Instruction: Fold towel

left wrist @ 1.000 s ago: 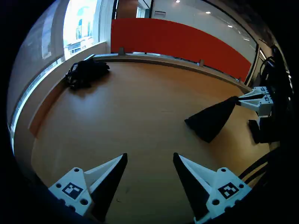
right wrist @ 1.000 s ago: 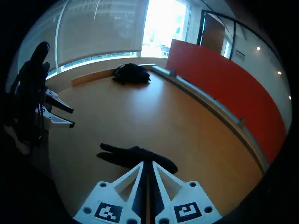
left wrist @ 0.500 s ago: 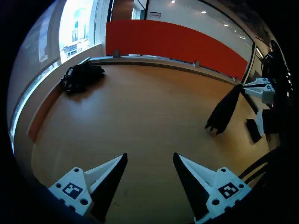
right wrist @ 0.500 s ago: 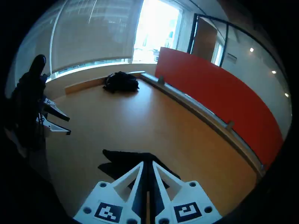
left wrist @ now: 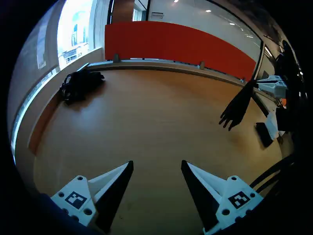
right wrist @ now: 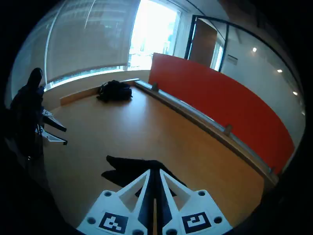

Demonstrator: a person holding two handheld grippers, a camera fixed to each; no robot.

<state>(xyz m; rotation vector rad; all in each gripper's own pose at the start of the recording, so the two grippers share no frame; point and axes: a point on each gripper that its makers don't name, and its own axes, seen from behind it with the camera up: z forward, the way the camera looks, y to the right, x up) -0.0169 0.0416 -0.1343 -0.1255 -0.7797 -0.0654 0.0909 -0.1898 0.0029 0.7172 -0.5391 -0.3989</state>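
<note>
Left gripper view: left gripper (left wrist: 156, 169) spread above open table (left wrist: 148, 113); right gripper (left wrist: 258, 83) pinches dangling towel (left wrist: 236, 107) near table edge.

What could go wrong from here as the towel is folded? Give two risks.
1. The towel hangs bunched from a single pinch in the right gripper; it might slip out, or land crumpled on the table.
2. The left gripper is open and well away from the towel; without a second grip, the cloth probably cannot be spread flat for a clean fold.
</note>
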